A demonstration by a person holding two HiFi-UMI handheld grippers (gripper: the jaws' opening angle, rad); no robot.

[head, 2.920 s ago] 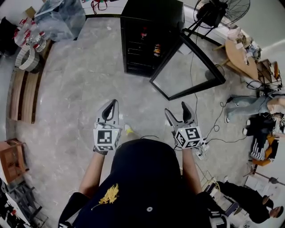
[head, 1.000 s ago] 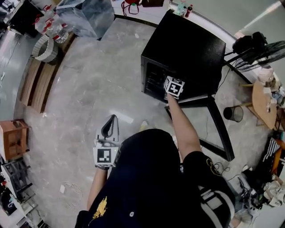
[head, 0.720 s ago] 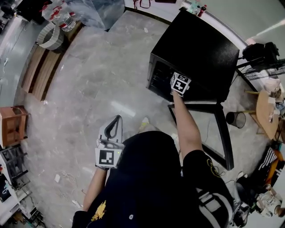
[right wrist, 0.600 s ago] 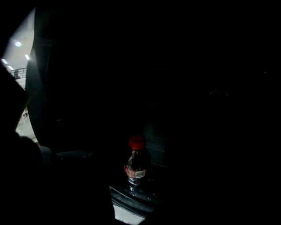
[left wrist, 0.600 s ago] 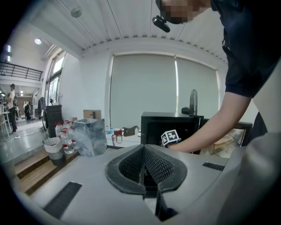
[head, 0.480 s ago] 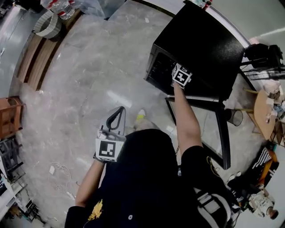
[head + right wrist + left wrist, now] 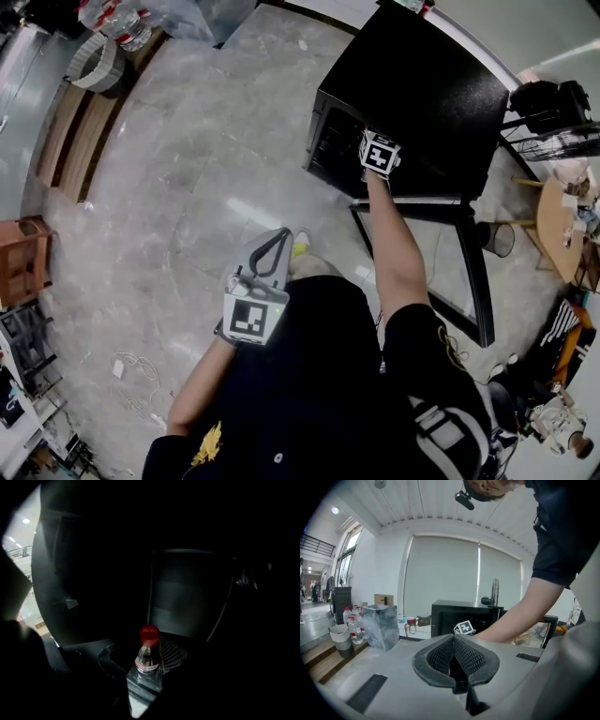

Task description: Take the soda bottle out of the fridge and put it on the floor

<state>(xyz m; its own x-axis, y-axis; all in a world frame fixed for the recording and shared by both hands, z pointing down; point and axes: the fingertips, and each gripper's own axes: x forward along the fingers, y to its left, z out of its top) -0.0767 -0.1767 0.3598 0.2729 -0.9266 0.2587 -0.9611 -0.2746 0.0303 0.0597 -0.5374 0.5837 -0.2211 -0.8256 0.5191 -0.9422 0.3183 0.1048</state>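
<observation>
Extraction is the step in hand. The clear plastic soda bottle with a red cap point(image 7: 148, 654) stands inside the black fridge point(image 7: 412, 84). The right gripper point(image 7: 143, 666), whose jaws have just been closing, clasps it just below the cap. It is best drawn straight back and upright, clear of the fridge's opening, before being lowered toward the grey stone floor point(image 7: 178, 178). The left gripper point(image 7: 454, 641) hangs closed and empty.
</observation>
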